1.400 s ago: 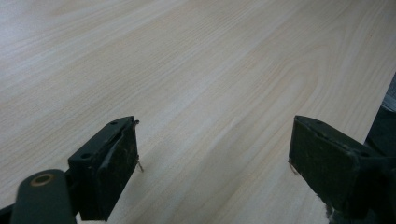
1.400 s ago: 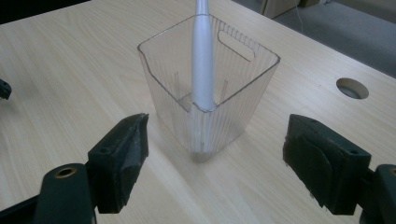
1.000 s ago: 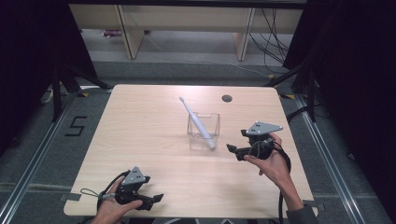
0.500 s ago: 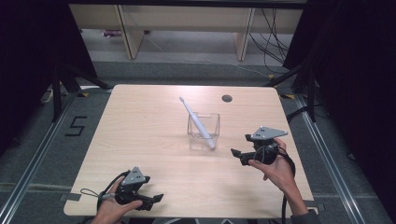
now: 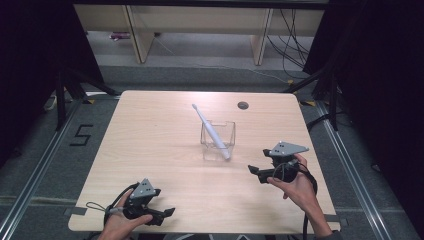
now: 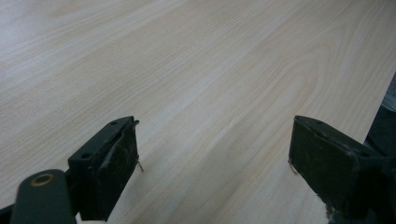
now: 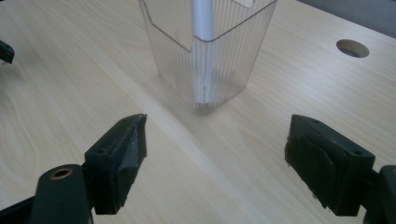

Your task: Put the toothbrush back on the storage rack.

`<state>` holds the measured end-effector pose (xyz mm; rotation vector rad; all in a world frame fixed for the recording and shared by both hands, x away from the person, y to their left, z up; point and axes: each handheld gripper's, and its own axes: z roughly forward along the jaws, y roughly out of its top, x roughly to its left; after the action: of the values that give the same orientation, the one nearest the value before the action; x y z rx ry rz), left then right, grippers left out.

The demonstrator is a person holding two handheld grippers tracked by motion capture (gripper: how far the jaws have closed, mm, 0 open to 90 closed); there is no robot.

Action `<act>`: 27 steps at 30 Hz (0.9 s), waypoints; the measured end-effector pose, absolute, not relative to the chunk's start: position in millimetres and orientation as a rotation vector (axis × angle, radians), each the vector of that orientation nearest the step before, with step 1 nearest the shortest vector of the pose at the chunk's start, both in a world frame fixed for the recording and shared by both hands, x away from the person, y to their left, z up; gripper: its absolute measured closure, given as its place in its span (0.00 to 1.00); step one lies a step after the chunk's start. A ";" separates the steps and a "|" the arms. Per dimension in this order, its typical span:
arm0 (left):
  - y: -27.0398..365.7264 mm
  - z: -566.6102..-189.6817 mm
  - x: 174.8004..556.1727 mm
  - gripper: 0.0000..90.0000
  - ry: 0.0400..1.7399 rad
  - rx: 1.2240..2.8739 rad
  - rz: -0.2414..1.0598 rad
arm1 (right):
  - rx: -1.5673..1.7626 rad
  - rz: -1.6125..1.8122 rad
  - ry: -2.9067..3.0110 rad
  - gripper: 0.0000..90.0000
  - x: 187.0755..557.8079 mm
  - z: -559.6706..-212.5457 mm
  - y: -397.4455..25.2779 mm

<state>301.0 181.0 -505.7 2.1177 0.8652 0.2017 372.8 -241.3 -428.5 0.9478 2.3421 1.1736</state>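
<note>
Standing in clear cup [image 5: 218, 140], toothbrush [image 5: 210, 131] (tilted) w/ table hole [image 5: 243, 105] beyond.

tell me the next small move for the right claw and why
Probably draw the right claw a little further back and rest. Its jaws stand open and empty, apart from the clear cup, and the toothbrush already leans inside the cup, so nothing looks left to grasp.

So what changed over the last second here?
The right hand-held gripper, jaws open, drew back from the clear ribbed plastic cup toward the person and the table's right edge, holding nothing. The white toothbrush leans in the cup as before, and the left hand-held gripper stayed open at the pale wooden table's near edge.
</note>
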 end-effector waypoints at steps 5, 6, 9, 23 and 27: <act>181.0 -505.6 300.9 0.17 0.869 2.115 0.200 | 0.921 1.166 2.354 0.24 370.5 -432.2 -240.4; 180.4 -505.9 300.5 0.17 0.876 2.103 0.197 | 0.935 1.172 2.360 0.24 369.1 -432.2 -240.1; 180.4 -506.0 300.5 0.17 0.876 2.103 0.198 | 0.938 1.174 2.362 0.24 367.1 -433.9 -240.6; 181.1 -505.6 300.8 0.17 0.868 2.115 0.202 | 0.978 1.166 2.385 0.24 355.3 -446.0 -244.3; 181.0 -505.6 300.8 0.17 0.864 2.118 0.203 | 0.990 1.162 2.400 0.23 352.0 -448.6 -245.9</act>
<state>300.8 181.0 -505.6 2.1178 0.8638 0.2031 352.0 -245.9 -448.6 0.9899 2.3995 1.1616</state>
